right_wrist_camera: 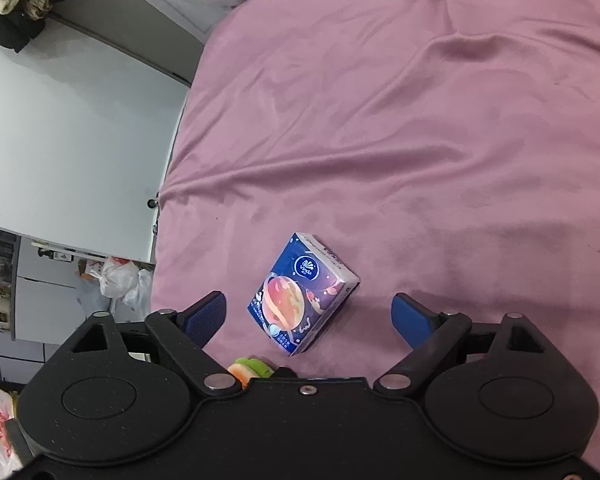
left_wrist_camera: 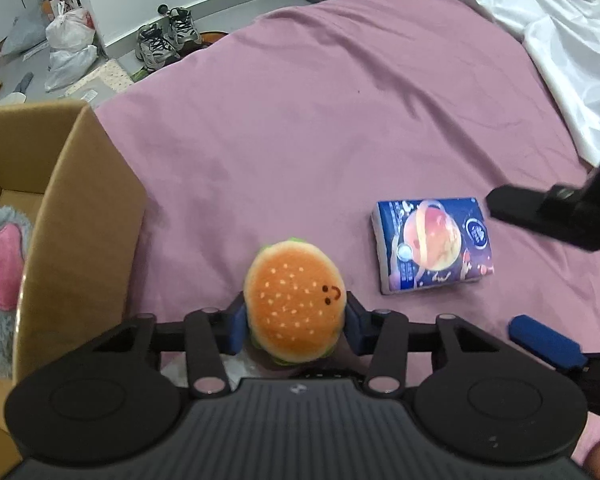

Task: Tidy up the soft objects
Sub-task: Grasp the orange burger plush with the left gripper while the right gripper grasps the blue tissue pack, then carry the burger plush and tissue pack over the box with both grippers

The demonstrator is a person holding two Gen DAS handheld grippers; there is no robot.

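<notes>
Blue pads of the left tool (left_wrist_camera: 294, 322) pinch a round plush hamburger toy (left_wrist_camera: 294, 306); the right tool (right_wrist_camera: 308, 316) is spread over a blue tissue pack (right_wrist_camera: 302, 294) on the pink bed (right_wrist_camera: 420, 140).

pink bed (left_wrist_camera: 340, 100): burger plush (left_wrist_camera: 294, 304), tissue pack (left_wrist_camera: 434, 244)

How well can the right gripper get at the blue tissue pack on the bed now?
Probably yes. The right gripper is open, its pads apart on either side of the tissue pack, which lies alone on the pink bedsheet. The burger plush sits aside in the left gripper.
</notes>
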